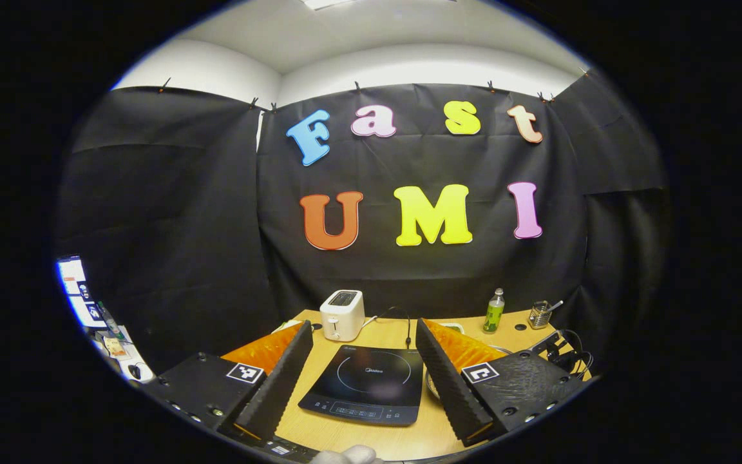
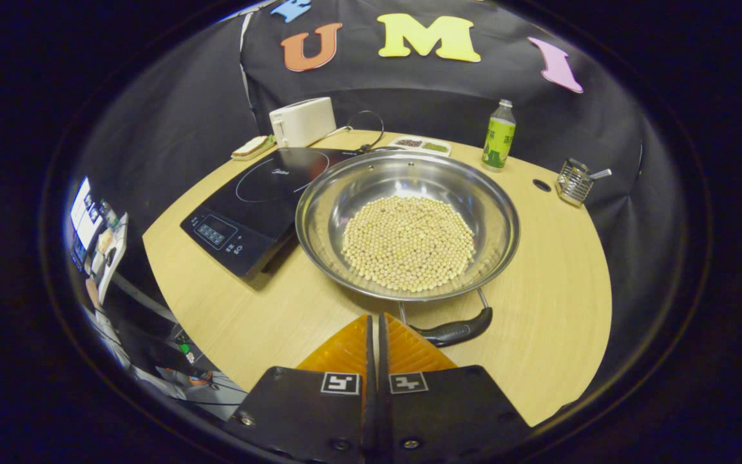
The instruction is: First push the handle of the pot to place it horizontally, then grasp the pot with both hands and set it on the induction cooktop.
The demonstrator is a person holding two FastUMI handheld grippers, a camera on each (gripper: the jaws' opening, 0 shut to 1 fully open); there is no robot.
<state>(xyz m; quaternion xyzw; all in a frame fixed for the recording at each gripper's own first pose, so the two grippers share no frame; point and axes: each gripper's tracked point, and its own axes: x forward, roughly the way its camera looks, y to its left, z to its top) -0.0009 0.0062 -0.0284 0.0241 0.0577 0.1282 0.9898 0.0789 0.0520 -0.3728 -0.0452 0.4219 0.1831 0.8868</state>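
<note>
Seemingly early on, the pot [image 2: 408, 225] of beans sits on the bench [image 2: 558, 303] beside the induction cooktop [image 2: 252, 200], not on it, with the closed, empty right tool [image 2: 374, 322] near its handle [image 2: 455, 332] and the left tool [image 1: 366, 351] spread wide, holding nothing.

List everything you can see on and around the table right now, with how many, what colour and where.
pot: one, silver steel, middle of table, right of the cooktop
beans: many, pale yellow, in the pot
pot handle: one, black, at the pot's near edge
induction cooktop: one, black, left of the pot
toaster: one, white, back left
bottle: one, green, back right
wire holder: one, metal, far right
small tray: one, white, behind the pot
table: one, light wood
left gripper: one, open, above the cooktop
right gripper: one, shut, beside the pot handle
</note>
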